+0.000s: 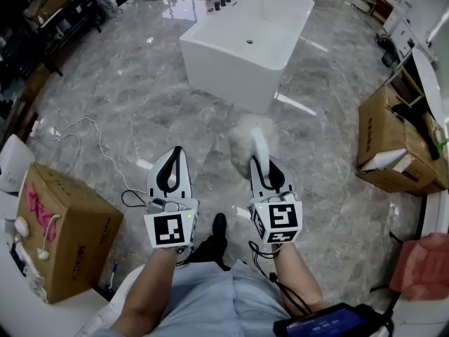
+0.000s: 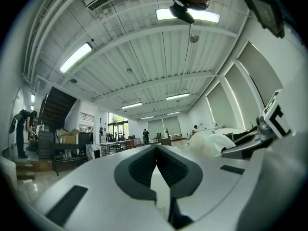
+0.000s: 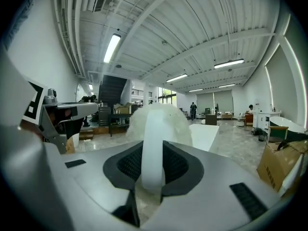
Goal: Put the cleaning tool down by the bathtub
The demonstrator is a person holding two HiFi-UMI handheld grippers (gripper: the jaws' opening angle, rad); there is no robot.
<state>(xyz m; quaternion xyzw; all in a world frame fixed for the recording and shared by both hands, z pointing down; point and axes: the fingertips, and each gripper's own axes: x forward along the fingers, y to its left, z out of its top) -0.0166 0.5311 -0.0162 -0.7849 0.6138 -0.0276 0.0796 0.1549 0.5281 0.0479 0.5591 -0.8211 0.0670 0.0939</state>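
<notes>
I am holding the cleaning tool (image 3: 159,121) by its stiff white handle, clamped between the jaws of my right gripper (image 3: 153,170), and judging its fluffy head light and soft.

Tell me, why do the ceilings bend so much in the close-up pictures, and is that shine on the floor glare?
Head view: yes, the polished floor mirrors light as white streaks beside the bathtub. Left gripper view: a wide-angle lens bows the ceiling beams and darkens the picture's corners. Right gripper view: same bowing; the cleaning tool between the jaws looms large.
</notes>
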